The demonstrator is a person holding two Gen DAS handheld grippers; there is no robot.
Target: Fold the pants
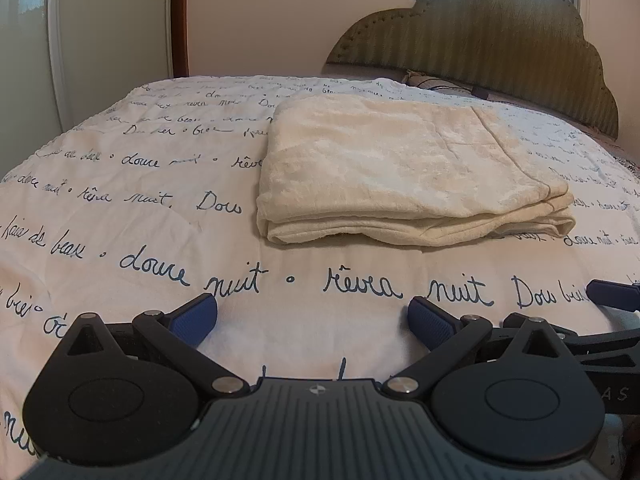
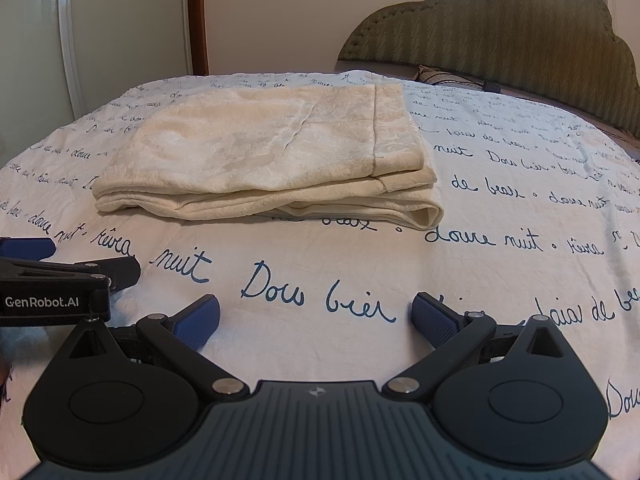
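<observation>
While the cream pants (image 1: 404, 172) lie folded in a flat stack mid-bed on the script-printed bedspread (image 1: 160, 216), your left gripper (image 1: 312, 320) and right gripper (image 2: 316, 318) rest short of them, side by side, jaws wide apart, holding nothing.

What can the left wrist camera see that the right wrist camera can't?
Only the left wrist view shows the open left tool from behind, with a blue tip of the other tool at its right edge.

Only the right wrist view shows the open right tool from behind, the "GenRobot.AI" label on the left tool's side, and the pants' hem band with its stitched seam.

Both show the cream folded pants lying on the white bedspread with blue handwriting, apart from both tools, and the green scalloped headboard.
</observation>
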